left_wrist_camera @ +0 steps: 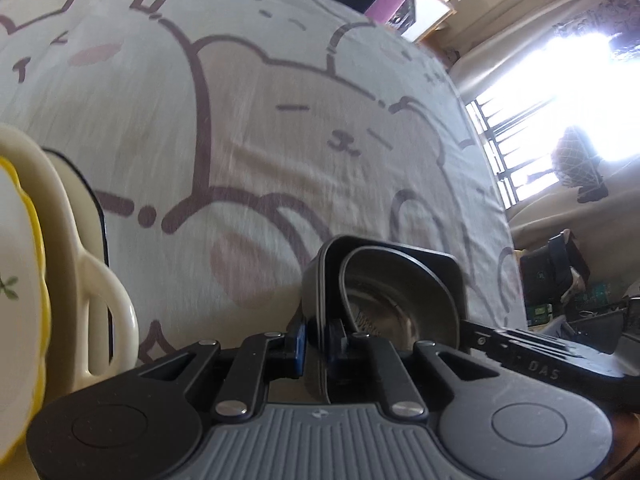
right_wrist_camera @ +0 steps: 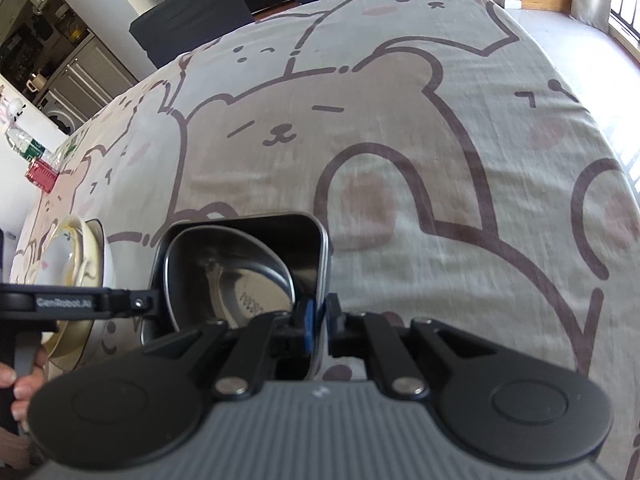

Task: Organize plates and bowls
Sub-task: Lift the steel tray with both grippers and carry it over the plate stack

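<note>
Both sets of jaws are pinched on opposite walls of 1 dark square tin: the left gripper clamps its left wall, the right gripper its right wall. Probably the 2-sided hold keeps the tin level, since a steel bowl sits nested inside. It hangs just over the bear-print table. Left of it, a stack of cream dishes topped by a yellow-rimmed plate is cut off by the frame; the tin's underside is hidden.

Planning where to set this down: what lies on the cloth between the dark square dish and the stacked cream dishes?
Nothing but bare bear-print cloth separates the dark square dish from the stacked cream dishes, seen best in the left wrist view.
</note>
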`<act>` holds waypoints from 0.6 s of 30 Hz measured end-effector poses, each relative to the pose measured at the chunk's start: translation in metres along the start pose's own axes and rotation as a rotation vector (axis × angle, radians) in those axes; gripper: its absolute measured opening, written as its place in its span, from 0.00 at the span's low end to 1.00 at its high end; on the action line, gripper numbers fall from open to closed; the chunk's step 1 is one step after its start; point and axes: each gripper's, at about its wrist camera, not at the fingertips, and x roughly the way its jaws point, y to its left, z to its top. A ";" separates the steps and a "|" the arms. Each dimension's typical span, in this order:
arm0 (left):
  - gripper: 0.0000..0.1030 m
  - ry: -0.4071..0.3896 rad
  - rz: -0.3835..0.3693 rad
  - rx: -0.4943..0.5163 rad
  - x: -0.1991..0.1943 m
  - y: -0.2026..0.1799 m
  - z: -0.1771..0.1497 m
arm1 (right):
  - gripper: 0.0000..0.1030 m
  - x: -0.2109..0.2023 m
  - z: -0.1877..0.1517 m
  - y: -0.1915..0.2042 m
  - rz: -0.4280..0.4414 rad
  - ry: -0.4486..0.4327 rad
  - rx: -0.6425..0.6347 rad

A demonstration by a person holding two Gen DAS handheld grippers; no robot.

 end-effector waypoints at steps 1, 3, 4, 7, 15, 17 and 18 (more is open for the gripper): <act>0.10 0.000 -0.004 0.001 -0.001 0.000 0.001 | 0.07 -0.001 0.000 0.000 -0.001 -0.001 0.005; 0.10 0.000 -0.009 -0.002 -0.001 0.000 0.001 | 0.07 -0.003 -0.001 -0.001 0.003 -0.003 0.012; 0.10 0.000 -0.008 -0.001 0.000 0.000 0.001 | 0.07 -0.005 -0.002 -0.001 0.006 -0.005 0.015; 0.09 0.002 -0.011 -0.002 0.000 0.001 0.001 | 0.06 -0.010 -0.002 -0.002 0.014 -0.012 0.021; 0.04 0.001 -0.033 0.021 -0.001 -0.004 0.000 | 0.05 -0.022 -0.003 -0.009 0.012 -0.038 0.030; 0.04 -0.006 -0.042 0.020 -0.003 -0.004 0.001 | 0.06 -0.026 -0.002 -0.010 0.016 -0.045 0.030; 0.04 -0.009 -0.046 0.019 -0.004 -0.004 0.002 | 0.06 -0.027 -0.002 -0.010 0.016 -0.047 0.028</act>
